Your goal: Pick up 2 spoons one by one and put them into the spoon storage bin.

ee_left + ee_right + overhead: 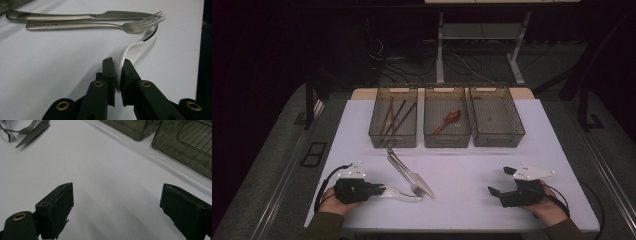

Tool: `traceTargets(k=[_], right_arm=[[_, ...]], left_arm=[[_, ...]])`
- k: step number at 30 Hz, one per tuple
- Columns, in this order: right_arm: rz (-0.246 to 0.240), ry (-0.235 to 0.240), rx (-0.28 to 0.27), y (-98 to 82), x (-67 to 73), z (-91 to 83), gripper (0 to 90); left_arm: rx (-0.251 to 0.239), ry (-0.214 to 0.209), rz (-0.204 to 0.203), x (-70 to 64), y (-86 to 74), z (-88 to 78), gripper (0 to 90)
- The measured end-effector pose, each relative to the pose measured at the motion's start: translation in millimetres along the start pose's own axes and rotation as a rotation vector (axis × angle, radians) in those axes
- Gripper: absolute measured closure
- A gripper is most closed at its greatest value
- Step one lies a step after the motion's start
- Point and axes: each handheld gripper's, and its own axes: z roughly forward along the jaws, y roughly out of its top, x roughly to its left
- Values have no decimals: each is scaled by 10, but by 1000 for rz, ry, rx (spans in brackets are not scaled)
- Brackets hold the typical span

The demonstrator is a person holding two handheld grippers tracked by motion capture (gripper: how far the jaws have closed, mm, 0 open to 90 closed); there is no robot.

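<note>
At the near left of the white table [472, 165], a white plastic spoon [140, 47] lies with its handle clamped between the pads of the left gripper [118, 72]. Its long axis runs from the gripper toward the table's middle, bowl end away from the hand and touching the tines of a metal fork [100, 26]. A metal knife [75, 16] lies just beside the fork, parallel to it; both point their handles toward the far bins.

Three dark see-through bins stand in a row at the far edge. The left bin [378, 131] holds chopsticks [394, 116], the middle bin [428, 135] a red-brown spoon [448, 121]; what the right bin [514, 127] holds I cannot tell.

The left hand [332, 202] lies low on the table, gripper level and pointing right. The right gripper [499, 181] rests at the near right, well apart from the cutlery, jaws standing wide with nothing between them, pointing left.
</note>
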Motion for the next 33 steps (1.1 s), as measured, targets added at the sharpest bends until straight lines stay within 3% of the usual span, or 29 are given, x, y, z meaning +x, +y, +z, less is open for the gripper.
traceTargets(k=[7, 10, 18, 28, 33], right_arm=[[4, -3, -4, -2, -6, 0, 120], [4, -3, -2, -1, -1, 3, 120], [4, -4, 0, -1, -13, 11, 120], [5, -5, 3, -4, -11, 17, 120], [13, -6, 4, -7, -16, 18, 120]], left_arm=[[-72, -48, 16, -55, 57, -62, 836], [-103, -50, 17, -62, 89, -87, 836], [-158, -5, 21, -59, 265, -56, 836], [-181, 47, 43, -2, 524, 75, 836], [-186, 54, 50, 35, 647, 162, 836]])
